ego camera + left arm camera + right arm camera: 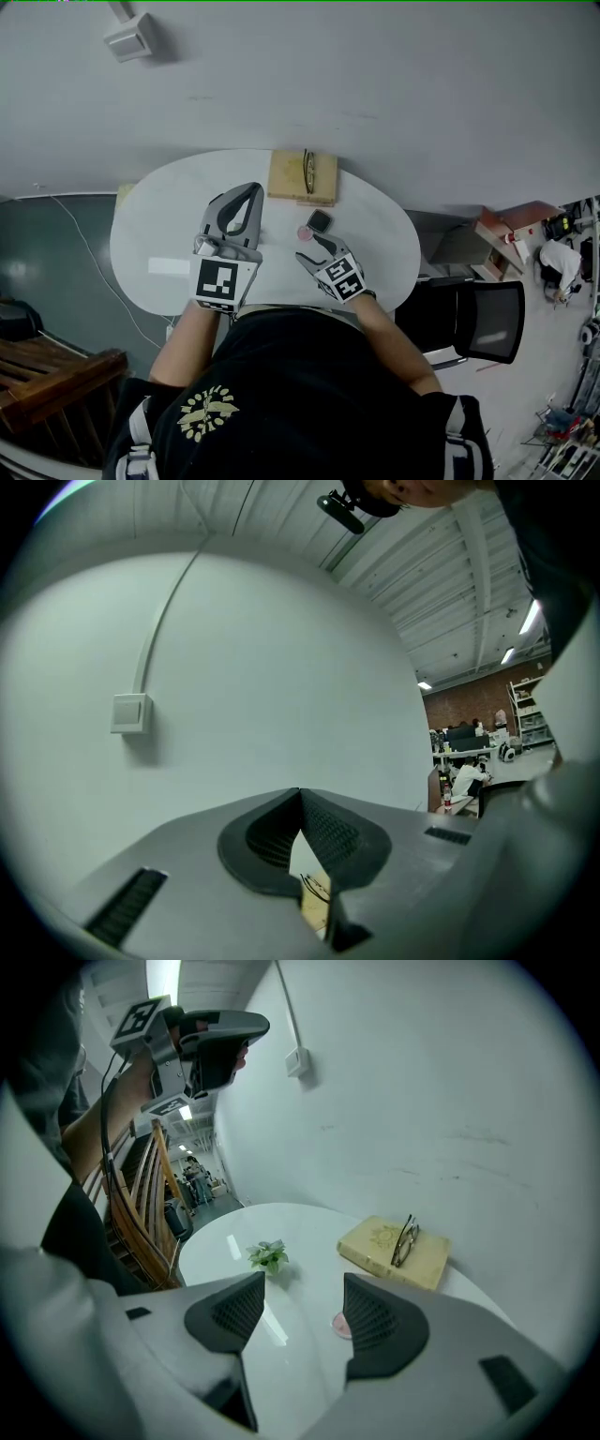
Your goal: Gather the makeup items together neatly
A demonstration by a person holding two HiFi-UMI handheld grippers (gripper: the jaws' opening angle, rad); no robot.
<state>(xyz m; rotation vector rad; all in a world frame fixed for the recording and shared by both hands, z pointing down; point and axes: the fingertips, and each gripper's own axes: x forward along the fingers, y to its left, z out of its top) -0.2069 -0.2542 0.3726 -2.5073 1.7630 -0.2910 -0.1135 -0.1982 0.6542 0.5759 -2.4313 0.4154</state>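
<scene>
A small pink round makeup item (305, 232) lies on the white oval table (159, 225), with a black square compact (320, 221) just beyond it. My right gripper (314, 248) hovers just short of them, jaws open and empty. In the right gripper view, the pink item (338, 1324) shows between the jaws of the right gripper (302, 1288), half hidden by the right pad. My left gripper (246, 192) is held above the table's middle. In its own view the left gripper (300, 794) has its pad tips together with nothing between them.
A tan book (302, 176) with folded glasses (307, 169) lies at the table's far edge by the wall. A small green plant (269, 1255) stands left of centre. A white strip (169, 266) lies at the left. A black chair (487, 319) stands to the right, a wooden chair (56, 370) to the left.
</scene>
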